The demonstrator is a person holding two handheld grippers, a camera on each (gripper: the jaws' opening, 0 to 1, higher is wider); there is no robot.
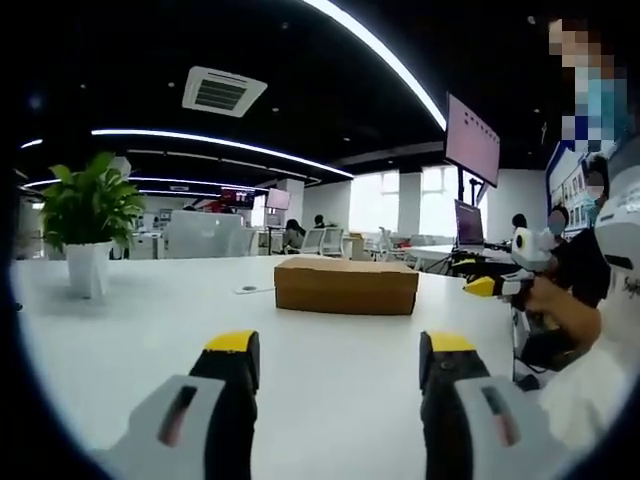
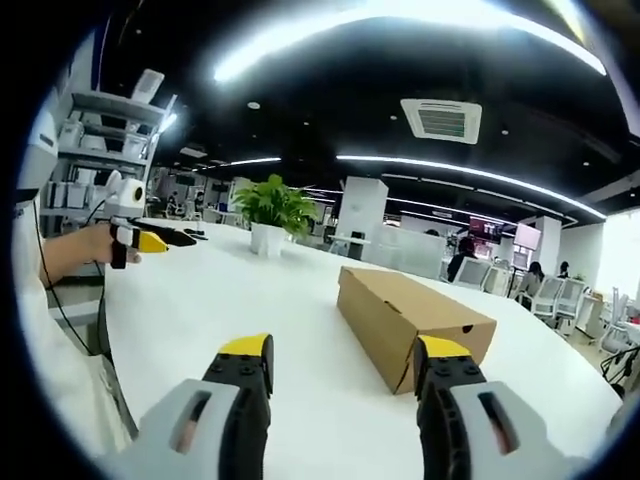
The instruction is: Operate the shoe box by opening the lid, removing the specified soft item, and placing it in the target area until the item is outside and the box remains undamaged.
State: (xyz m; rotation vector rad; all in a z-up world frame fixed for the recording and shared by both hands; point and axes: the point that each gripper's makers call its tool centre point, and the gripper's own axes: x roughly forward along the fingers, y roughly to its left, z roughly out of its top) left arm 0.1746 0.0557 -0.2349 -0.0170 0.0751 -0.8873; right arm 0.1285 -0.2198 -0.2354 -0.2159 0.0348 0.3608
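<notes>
A brown cardboard shoe box [image 1: 346,285] lies shut on the white table [image 1: 150,330], a little beyond my left gripper [image 1: 340,350], whose jaws stand wide open with nothing between them. In the right gripper view the same shoe box [image 2: 410,318] lies just ahead and slightly right of my right gripper [image 2: 345,355], also open and empty. Each gripper hovers above the table, apart from the box. The right gripper [image 1: 490,286], held by a hand, shows at the right edge of the left gripper view. The left gripper [image 2: 145,239] shows at the left of the right gripper view.
A potted green plant [image 1: 88,225] in a white pot stands at the table's far side, also seen as the plant [image 2: 272,212]. A small flat round thing [image 1: 248,290] lies left of the box. A person [image 1: 590,300] stands at the table's right edge. Office chairs and screens lie beyond.
</notes>
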